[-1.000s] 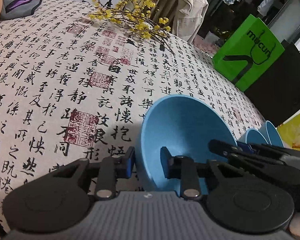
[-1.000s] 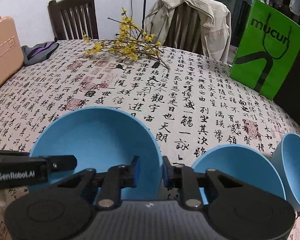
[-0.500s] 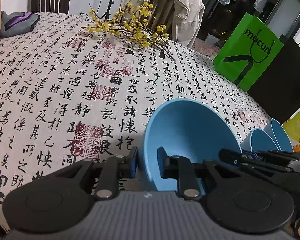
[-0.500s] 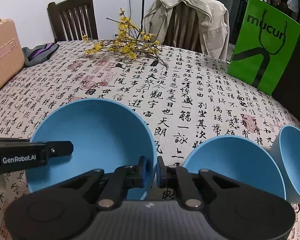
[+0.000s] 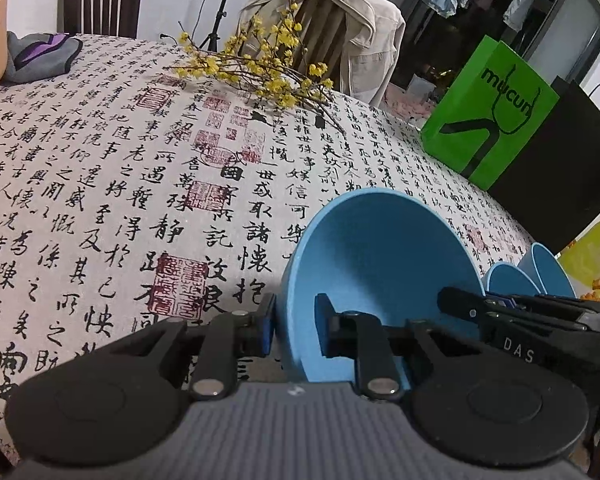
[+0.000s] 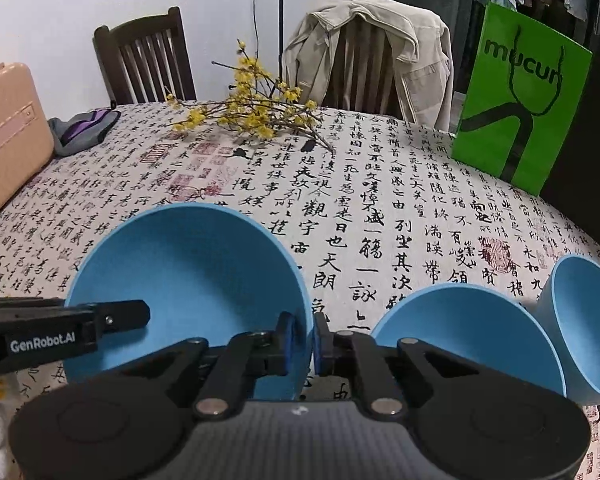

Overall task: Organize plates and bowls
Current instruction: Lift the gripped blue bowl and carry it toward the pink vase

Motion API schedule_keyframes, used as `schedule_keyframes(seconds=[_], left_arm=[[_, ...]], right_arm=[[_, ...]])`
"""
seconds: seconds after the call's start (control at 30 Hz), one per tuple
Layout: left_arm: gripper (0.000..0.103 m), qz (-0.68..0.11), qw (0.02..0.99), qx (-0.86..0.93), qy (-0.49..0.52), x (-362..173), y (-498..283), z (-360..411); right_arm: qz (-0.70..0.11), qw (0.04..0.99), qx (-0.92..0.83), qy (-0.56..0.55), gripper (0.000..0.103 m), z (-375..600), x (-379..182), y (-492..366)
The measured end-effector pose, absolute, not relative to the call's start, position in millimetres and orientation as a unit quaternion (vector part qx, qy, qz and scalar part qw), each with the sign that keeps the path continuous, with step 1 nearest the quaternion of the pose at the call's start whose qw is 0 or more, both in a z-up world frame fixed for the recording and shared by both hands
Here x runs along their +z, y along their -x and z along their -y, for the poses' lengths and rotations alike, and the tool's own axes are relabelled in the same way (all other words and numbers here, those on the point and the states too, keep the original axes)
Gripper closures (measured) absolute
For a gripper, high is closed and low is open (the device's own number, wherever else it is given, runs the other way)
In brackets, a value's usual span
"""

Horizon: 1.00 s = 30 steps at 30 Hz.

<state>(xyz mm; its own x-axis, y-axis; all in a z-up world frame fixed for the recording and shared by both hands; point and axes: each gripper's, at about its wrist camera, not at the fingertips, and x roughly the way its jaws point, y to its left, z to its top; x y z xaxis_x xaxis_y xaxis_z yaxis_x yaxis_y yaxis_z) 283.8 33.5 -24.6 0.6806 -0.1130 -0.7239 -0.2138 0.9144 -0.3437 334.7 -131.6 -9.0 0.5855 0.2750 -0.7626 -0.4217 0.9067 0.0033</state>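
In the left wrist view, the left gripper (image 5: 294, 330) is clenched on the near-left rim of a large blue bowl (image 5: 384, 264): one blue pad sits outside the wall, the other finger inside the cavity. The bowl is tilted, its opening turned toward the camera, over the calligraphy tablecloth (image 5: 100, 184). The right gripper (image 5: 480, 312) reaches in from the right edge to the bowl's far side. Behind it stand a second blue bowl (image 5: 508, 280) and a third blue bowl (image 5: 548, 268), close together near the table's right edge. A spray of yellow flowers (image 5: 260, 68) lies farther back, and a green bag (image 5: 488, 120) stands beyond the table.

In the right wrist view, the right gripper (image 6: 312, 336) is clamped on the right rim of the large blue bowl (image 6: 188, 268), the thin wall pinched between its two pads. The left gripper (image 6: 116, 316) enters from the left and reaches over the bowl's opposite rim. The second blue bowl (image 6: 460, 332) lies just right of the right gripper, tilted, with the third blue bowl (image 6: 580, 316) beside it. The green bag (image 6: 520, 112) stands at the far right.
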Motion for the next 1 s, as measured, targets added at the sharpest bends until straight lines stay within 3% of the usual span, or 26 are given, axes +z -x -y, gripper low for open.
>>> schedule_keyframes(seconds=[1.0], left_arm=[[0.082,-0.358,0.908,0.059,0.208,24,-222,-47]], right_arm=[[-0.37,0.897,0.23,0.08,0.093,119,31,-281]])
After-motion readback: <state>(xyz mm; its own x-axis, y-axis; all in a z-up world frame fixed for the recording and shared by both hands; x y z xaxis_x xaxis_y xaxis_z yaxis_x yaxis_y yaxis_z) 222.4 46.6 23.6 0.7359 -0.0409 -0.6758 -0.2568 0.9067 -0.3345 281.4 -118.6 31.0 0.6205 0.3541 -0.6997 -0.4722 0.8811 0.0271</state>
